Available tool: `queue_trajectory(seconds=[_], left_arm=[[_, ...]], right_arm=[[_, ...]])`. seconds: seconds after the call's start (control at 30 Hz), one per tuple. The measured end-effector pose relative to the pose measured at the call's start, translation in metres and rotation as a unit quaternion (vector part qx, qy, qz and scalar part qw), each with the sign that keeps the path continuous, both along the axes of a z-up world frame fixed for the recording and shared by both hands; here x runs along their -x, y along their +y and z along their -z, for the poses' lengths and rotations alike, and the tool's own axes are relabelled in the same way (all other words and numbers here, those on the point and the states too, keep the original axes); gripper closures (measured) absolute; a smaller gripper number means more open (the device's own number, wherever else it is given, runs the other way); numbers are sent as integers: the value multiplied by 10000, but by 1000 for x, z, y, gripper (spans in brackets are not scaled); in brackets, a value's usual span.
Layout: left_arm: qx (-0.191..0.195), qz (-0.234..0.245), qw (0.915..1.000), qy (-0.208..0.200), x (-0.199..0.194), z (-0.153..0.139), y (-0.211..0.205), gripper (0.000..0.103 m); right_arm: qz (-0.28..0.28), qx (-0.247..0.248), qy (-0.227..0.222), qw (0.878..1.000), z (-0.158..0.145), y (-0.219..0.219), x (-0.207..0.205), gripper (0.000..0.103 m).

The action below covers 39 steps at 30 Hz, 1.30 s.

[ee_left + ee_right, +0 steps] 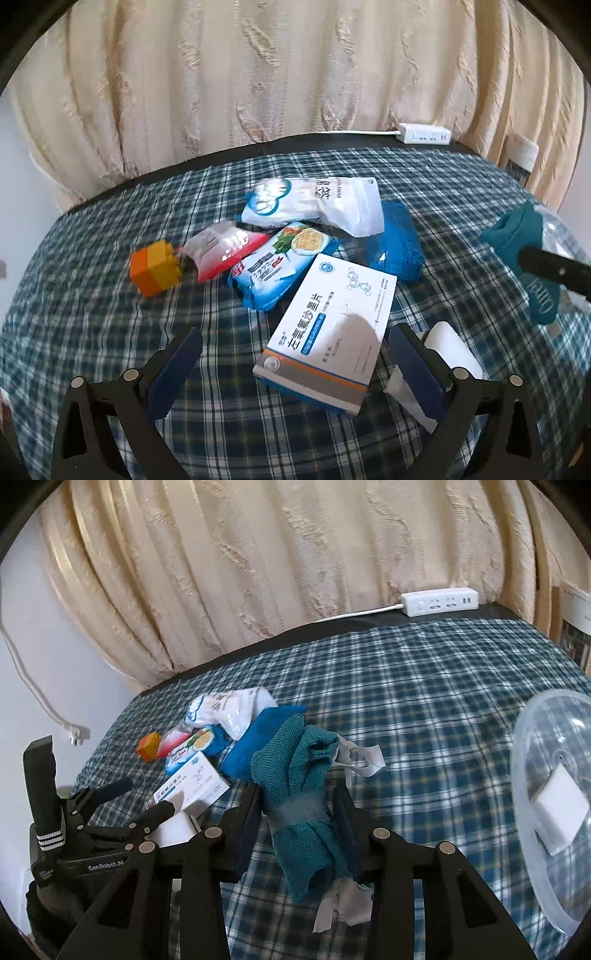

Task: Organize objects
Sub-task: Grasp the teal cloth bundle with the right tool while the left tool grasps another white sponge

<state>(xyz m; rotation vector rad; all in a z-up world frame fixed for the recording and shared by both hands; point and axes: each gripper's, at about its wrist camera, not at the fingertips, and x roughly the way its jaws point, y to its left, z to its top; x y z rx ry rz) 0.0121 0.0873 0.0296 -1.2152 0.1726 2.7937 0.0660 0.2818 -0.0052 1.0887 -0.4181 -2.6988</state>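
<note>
Right tool: the black two-finger right tool [299, 812] is pinching a teal knitted cloth bundle [295, 775], its pads pressed on the taped middle of the bundle.
Held thing: the bundle is soft, ribbed knit, rolled and bound with a strip of clear tape; crumpled white paper tags [360, 760] stick out above and below the grip.
Right tool pose: it points downward over the table [424, 686], the bundle lifted clear of the cloth.
Left tool: the black left tool [295, 365] with dark blue pads stands spread, nothing pinched.
Between its fingers: a flat white-and-blue cardboard medicine box [325, 332] lies on the table, one corner reaching between the fingers; neither pad touches it.
Beside the right finger: a white plastic tube [448, 354] lies partly hidden behind that finger.
Farther out: a glossy blue noodle packet [277, 266], a red-and-clear sachet [221, 251], a white plastic pouch [314, 203] and a blue knitted cloth [399, 243] lie in a loose overlapping heap.
Left of the heap: an orange-and-yellow block cube [157, 271] lies just beside the sachet.
Table cover: blue-and-white plaid fabric, slightly wrinkled.
Right side: a clear round plastic bowl [524, 738] holds a white rectangular block [561, 812].
Back edge: a white power strip [439, 602] lies before a cream textured curtain [295, 554].
</note>
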Motion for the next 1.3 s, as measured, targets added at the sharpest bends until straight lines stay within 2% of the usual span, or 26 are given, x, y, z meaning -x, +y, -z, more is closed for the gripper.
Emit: queue_trajectory(seconds=[0.17,0.37,0.63,0.9,1.17,1.3], left_arm=[[264,92,9996,-8,4,-4,10,0],[-221,115,9997,31,-1,-14,12,0],[-466,319,9982,177,-17,-25,33,0],[-667,687,9954,-13,-38,-16,51,0],[-462,649,9968,-40,-41,-4,54,0],[-208,628,9978,-13,-38,4,58,2]], right_arm=[[169,111,75,9998,-4,14,-8,62],[280,181,107,9994,-5,23,-15,62],[706,298,268,9967,-15,52,-28,62],[1008,325,342,9938,-19,75,-40,62],[1205,360,395,9913,-20,89,-49,62],[1297,362,400,9901,-20,96,-55,62]])
